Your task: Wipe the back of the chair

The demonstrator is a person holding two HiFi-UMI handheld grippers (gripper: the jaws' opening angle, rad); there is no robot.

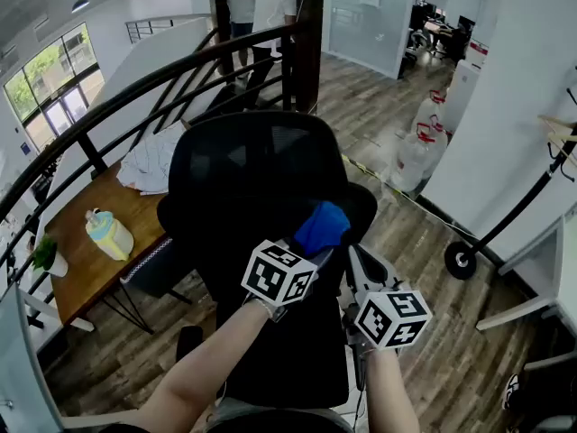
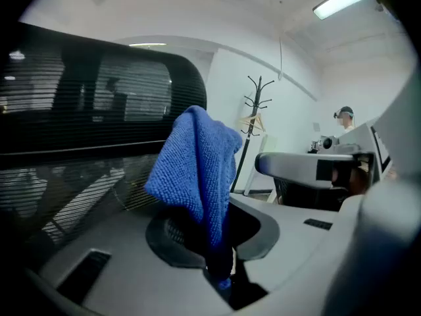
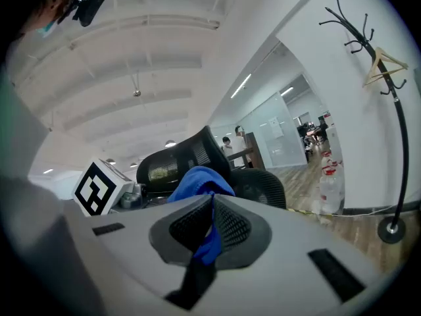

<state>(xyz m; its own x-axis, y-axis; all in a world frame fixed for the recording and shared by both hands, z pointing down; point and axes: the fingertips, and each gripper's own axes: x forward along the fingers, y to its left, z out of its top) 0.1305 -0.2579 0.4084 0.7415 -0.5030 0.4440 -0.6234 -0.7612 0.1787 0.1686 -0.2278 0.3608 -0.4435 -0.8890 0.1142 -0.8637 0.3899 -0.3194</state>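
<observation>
The black mesh office chair has its back (image 1: 248, 165) standing just beyond both grippers. A blue cloth (image 1: 322, 226) is bunched at the back's lower right, over the seat. My left gripper (image 1: 311, 249) is shut on this cloth, which rises in a fold above its jaws (image 2: 197, 170), beside the mesh back (image 2: 85, 110). My right gripper (image 1: 356, 258) sits close on the right, tips at the cloth's edge. In the right gripper view a strip of blue cloth (image 3: 209, 239) lies pinched in the seam of the shut jaws, with the chair back (image 3: 172, 163) behind.
A wooden table (image 1: 90, 260) at the left holds a pastel bottle (image 1: 108, 234) and a white cloth (image 1: 153, 165). A dark curved railing (image 1: 162, 75) runs behind the chair. Two people (image 1: 266, 7) stand beyond. Water jugs (image 1: 419, 156) and a coat stand's base (image 1: 462, 260) are on the right.
</observation>
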